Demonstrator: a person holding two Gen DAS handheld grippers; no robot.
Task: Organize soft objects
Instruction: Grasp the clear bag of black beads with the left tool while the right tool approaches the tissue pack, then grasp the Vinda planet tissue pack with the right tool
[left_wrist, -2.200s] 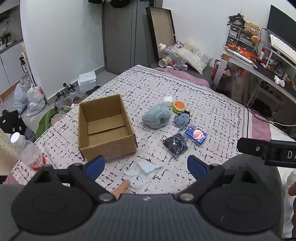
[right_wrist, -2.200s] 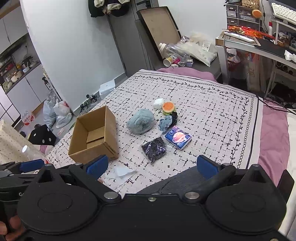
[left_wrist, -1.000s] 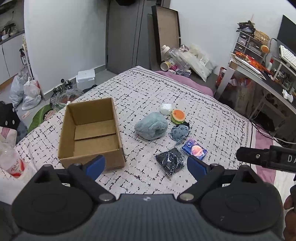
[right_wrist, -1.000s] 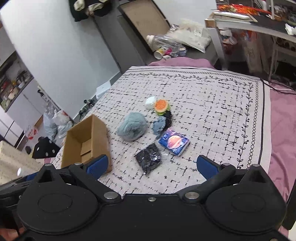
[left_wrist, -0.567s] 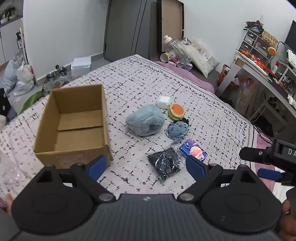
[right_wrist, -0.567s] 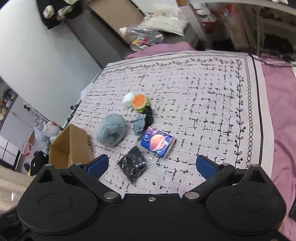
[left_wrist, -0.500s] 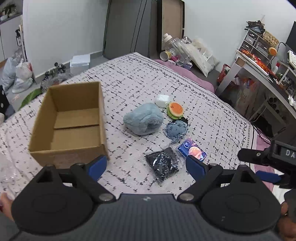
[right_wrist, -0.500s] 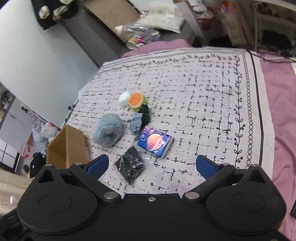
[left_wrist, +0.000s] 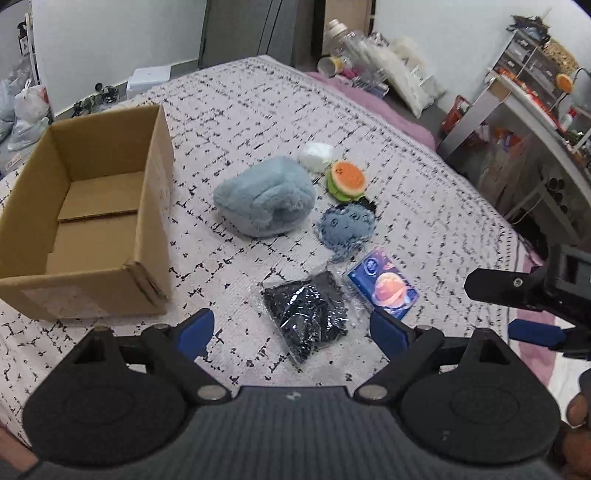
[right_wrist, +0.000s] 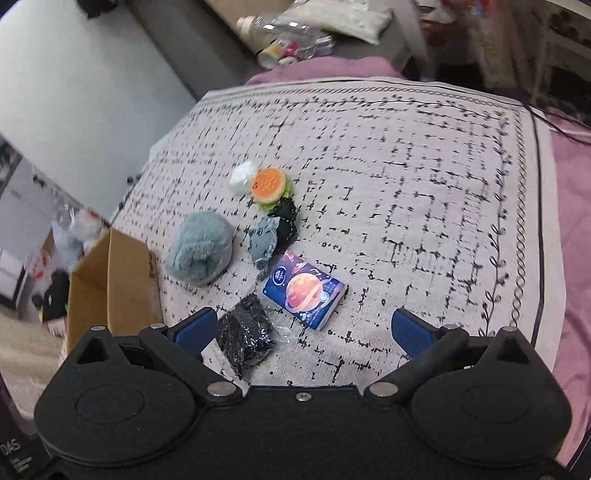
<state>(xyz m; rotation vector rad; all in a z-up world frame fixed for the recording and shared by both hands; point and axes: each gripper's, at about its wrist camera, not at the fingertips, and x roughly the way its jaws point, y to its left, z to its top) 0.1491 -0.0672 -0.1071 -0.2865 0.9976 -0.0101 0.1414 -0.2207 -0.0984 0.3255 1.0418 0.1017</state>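
Observation:
Soft things lie on the patterned bed cover: a fluffy blue-grey plush (left_wrist: 267, 201) (right_wrist: 201, 251), a burger toy (left_wrist: 347, 181) (right_wrist: 269, 184), a white ball (left_wrist: 314, 156) (right_wrist: 242, 177), a small blue round plush (left_wrist: 345, 227) (right_wrist: 263, 240), a black item in clear wrap (left_wrist: 308, 314) (right_wrist: 246, 334) and a blue tissue pack with a planet picture (left_wrist: 386, 288) (right_wrist: 304, 293). An open empty cardboard box (left_wrist: 88, 206) (right_wrist: 110, 284) stands to their left. My left gripper (left_wrist: 291, 330) is open and empty, just above the black packet. My right gripper (right_wrist: 303, 330) is open and empty, near the tissue pack.
The right gripper's body (left_wrist: 532, 291) shows at the right edge of the left wrist view. A purple sheet edge (right_wrist: 576, 221) borders the cover. A desk (left_wrist: 535, 110) stands at the right, bottles and bags (left_wrist: 369, 62) beyond the bed's far end.
Both grippers have moved forward and lower toward the items on the bed. The black packet and tissue pack now sit close in front of the fingers. Nothing was picked up.

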